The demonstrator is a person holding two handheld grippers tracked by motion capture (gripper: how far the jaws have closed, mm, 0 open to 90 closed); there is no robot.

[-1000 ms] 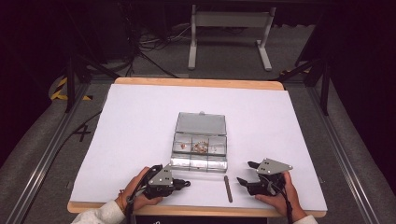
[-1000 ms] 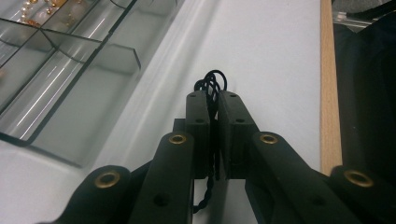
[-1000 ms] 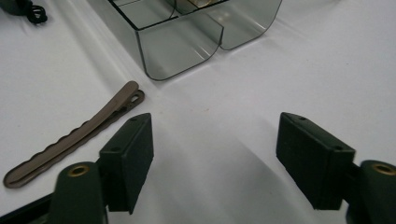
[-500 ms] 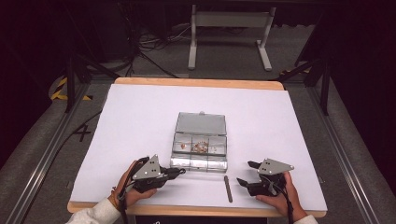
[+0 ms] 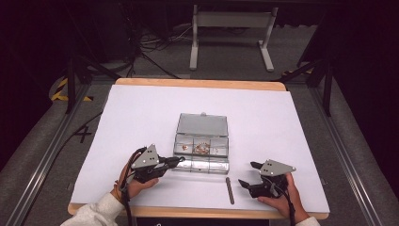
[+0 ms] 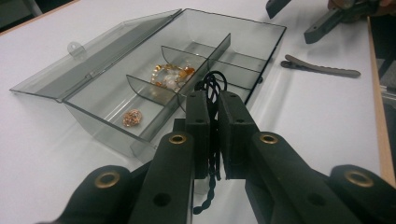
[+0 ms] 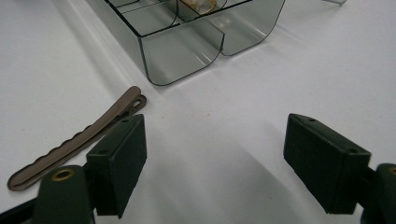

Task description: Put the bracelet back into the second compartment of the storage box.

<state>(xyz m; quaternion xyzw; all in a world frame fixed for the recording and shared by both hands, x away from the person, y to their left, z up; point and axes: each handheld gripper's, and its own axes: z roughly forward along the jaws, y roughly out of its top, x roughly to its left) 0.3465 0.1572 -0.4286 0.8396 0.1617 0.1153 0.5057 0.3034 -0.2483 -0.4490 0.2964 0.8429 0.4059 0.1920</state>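
Observation:
A clear plastic compartment box (image 5: 201,165) lies open in the middle of the white table, its lid (image 5: 202,125) flat behind it. One compartment holds a beaded bracelet (image 6: 170,77), another a small gold piece (image 6: 132,117). My left gripper (image 5: 178,161) hovers at the box's front left corner, shut on a black braided hair tie (image 6: 214,84) that loops out past the jaw tips over the box. My right gripper (image 5: 246,173) rests near the front edge; its jaws have just been opening and nothing is between them. A brown hair clip (image 5: 229,189) lies flat just left of it.
The table's wooden front edge (image 5: 197,212) runs close under both hands. In the right gripper view the box's rounded front wall (image 7: 182,51) stands just ahead, and the hair clip (image 7: 79,140) lies beside the left jaw. Dark floor, cables and a metal stand lie beyond.
My left gripper has risen and moved away from the table's front edge toward the box's front. The right hand stayed put while its jaws spread a little wider.

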